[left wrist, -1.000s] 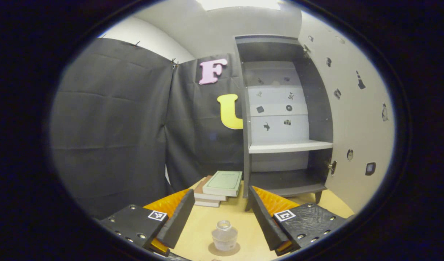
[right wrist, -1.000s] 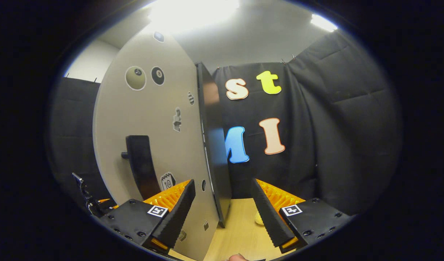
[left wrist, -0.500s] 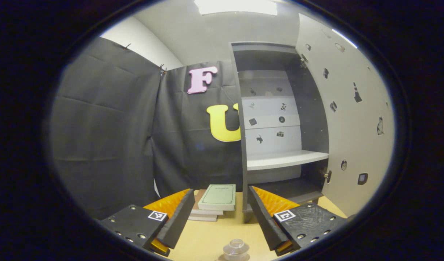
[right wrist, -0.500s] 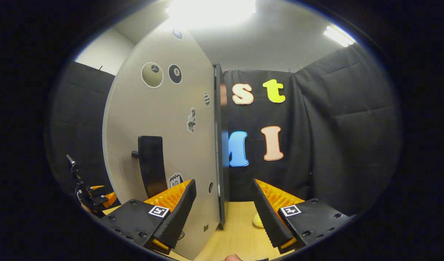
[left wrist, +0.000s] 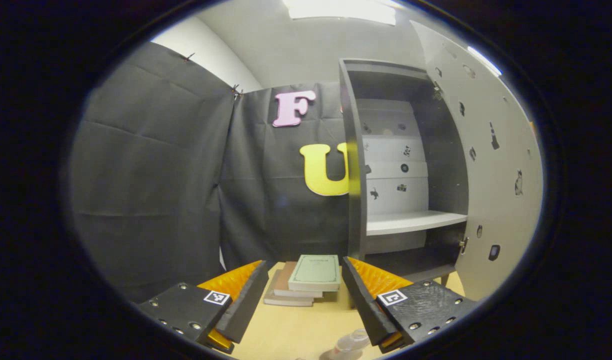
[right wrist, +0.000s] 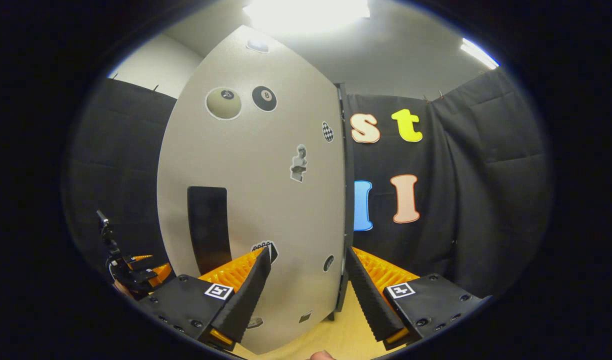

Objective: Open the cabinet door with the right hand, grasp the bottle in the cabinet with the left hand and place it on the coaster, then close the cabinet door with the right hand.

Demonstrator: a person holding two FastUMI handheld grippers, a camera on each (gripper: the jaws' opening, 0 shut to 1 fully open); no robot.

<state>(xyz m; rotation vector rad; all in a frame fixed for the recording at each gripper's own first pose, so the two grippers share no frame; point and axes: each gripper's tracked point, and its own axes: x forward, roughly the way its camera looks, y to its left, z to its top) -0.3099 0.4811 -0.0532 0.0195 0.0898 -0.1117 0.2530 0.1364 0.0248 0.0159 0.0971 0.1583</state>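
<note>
In the left gripper view, going from the left, we've got the left gripper (left wrist: pixel 302 300) hanging low over the wooden bench (left wrist: pixel 296 330) with its fingers spread wide apart and nothing between them. Past the fingers sits a small stack of books (left wrist: pixel 306 280) on the bench. The bottle (left wrist: pixel 350 345) is right at the bottom edge of that view, standing on the bench just beside the inner tip of the gripper's right-hand finger, not gripped; we can't make out the coaster under it from here. Further right is the cabinet (left wrist: pixel 356 200), standing open with a pale shelf (left wrist: pixel 413 221) inside, and the cabinet door (left wrist: pixel 491 190) swung out on the far right.

Over in the right gripper view, the left gripper shows again, far off at the lower left, near the door's outer edge. Then comes the door's outside face with its dark handle (right wrist: pixel 208 230) and a bunch of stickers, pretty much square-on to us. The right gripper (right wrist: pixel 308 295) has its fingers wide apart too, sitting either side of the door's lower hinge-side edge, and we can't tell if either one actually touches it.
</note>
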